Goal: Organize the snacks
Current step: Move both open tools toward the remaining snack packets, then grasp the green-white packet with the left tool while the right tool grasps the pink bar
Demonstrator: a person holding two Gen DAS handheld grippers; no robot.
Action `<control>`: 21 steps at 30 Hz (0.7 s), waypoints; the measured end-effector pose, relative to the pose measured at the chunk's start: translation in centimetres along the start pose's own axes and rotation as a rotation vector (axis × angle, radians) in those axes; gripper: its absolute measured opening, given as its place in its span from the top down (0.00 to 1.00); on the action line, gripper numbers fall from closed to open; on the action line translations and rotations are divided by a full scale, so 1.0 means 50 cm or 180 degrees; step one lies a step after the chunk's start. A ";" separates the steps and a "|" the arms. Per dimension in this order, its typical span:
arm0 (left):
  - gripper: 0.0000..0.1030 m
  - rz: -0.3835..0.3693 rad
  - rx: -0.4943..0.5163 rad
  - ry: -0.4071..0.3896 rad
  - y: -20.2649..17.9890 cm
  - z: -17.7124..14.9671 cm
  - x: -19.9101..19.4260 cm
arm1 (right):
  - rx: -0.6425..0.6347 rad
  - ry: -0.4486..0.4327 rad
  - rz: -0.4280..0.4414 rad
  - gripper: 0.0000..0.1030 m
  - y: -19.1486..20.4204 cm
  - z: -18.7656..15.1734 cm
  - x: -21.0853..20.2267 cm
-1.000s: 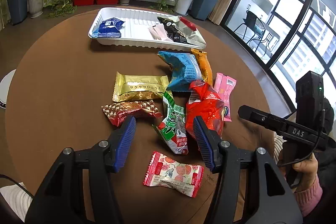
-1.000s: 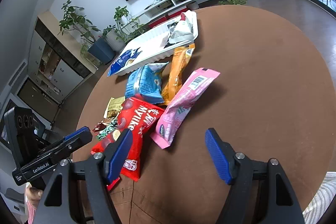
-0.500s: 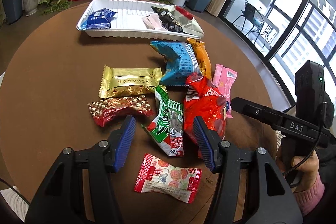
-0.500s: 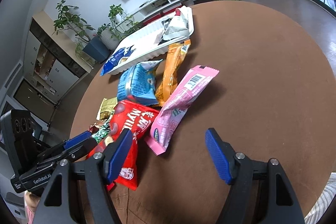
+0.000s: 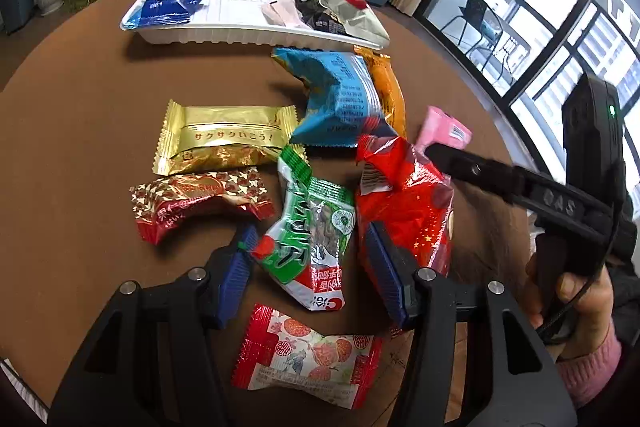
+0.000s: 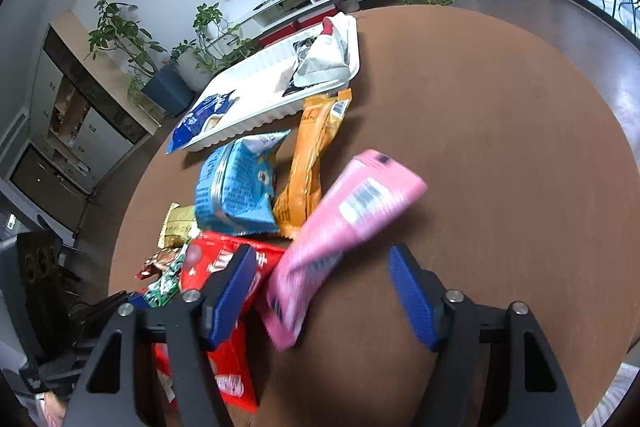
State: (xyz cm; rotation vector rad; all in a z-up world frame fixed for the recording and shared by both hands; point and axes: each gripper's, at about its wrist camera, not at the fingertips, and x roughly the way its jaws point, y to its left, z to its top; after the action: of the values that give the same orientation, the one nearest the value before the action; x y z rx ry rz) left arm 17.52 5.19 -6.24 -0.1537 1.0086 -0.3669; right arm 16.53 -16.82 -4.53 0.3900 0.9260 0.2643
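My left gripper (image 5: 310, 271) is open, its jaws on either side of a green and white snack packet (image 5: 310, 239) on the round brown table (image 5: 80, 115). A red bag (image 5: 404, 199) lies right of it, touching the right finger. My right gripper (image 6: 324, 291) is open low over a pink packet (image 6: 340, 227), which lies between its jaws. The red bag also shows in the right wrist view (image 6: 228, 327), under the left finger. A white tray (image 5: 224, 27) at the far side holds a blue packet (image 5: 172, 3) and some other packets (image 5: 328, 7).
Loose on the table are a gold packet (image 5: 224, 139), a red starred packet (image 5: 196, 203), a blue bag (image 5: 340, 99), an orange packet (image 5: 386, 91) and a red and white packet (image 5: 308, 355) near me. Bare table (image 6: 500, 147) lies right of the pink packet.
Both grippers moved forward and down toward the snacks. The left one now straddles the green packet; the right one now straddles the pink packet. Both stayed open.
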 end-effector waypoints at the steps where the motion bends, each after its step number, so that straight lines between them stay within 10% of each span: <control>1: 0.51 0.0000 0.0010 0.0000 -0.001 -0.002 0.002 | 0.0009 -0.0005 -0.0009 0.38 -0.001 0.002 0.003; 13: 0.76 -0.0123 0.0114 -0.0028 -0.007 -0.016 0.006 | -0.0319 -0.0018 -0.0088 0.72 0.017 -0.005 0.019; 21: 0.81 -0.0392 -0.0135 -0.0017 0.015 -0.020 0.007 | 0.0144 0.0030 0.0416 0.79 -0.040 -0.005 0.014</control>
State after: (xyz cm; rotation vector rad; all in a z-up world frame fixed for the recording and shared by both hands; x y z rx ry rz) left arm 17.03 5.79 -7.25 -0.2557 1.0047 -0.4572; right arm 16.84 -18.31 -6.06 0.4924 0.9184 0.3655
